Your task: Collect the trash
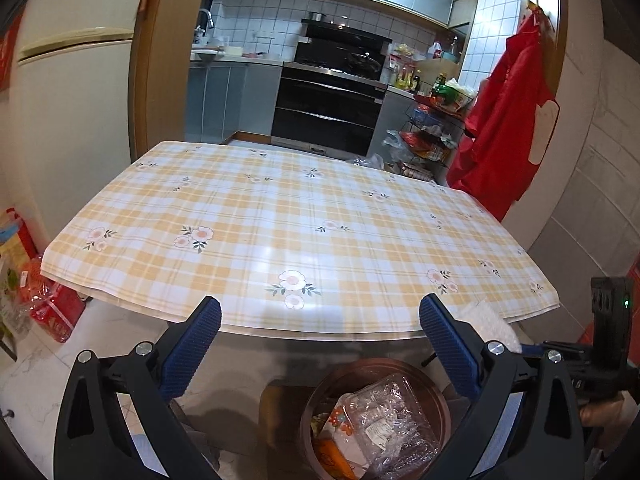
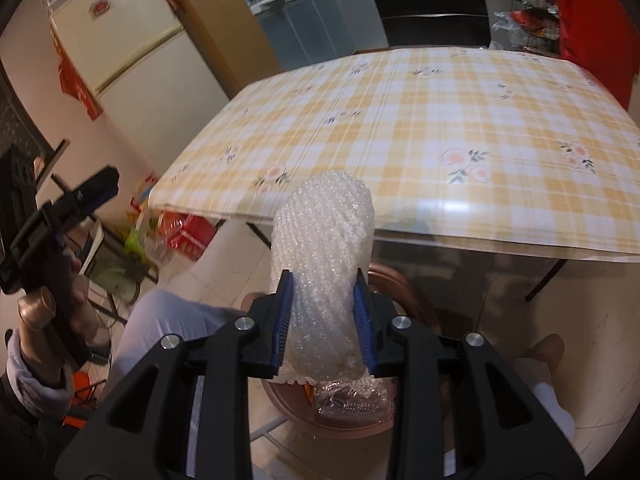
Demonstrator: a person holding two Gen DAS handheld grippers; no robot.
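Note:
My right gripper (image 2: 323,280) is shut on a white foam net sleeve (image 2: 326,248) and holds it above a round brown bin (image 2: 288,404) on the floor. The sleeve also shows at the table's front edge in the left wrist view (image 1: 486,320). The bin (image 1: 320,400) holds a crumpled clear plastic container (image 1: 394,420) and an orange-printed wrapper (image 1: 340,428). My left gripper (image 1: 320,312) is open and empty, in front of the table edge and above the bin. The left gripper also appears at the left of the right wrist view (image 2: 96,188).
A table with a yellow plaid flowered cloth (image 1: 296,224) stands ahead, bare. Red bags and clutter (image 1: 48,300) lie on the floor at its left. A fridge (image 1: 68,92), a kitchen with an oven (image 1: 328,100), a wire rack (image 1: 432,136) and a red apron (image 1: 508,120) are behind.

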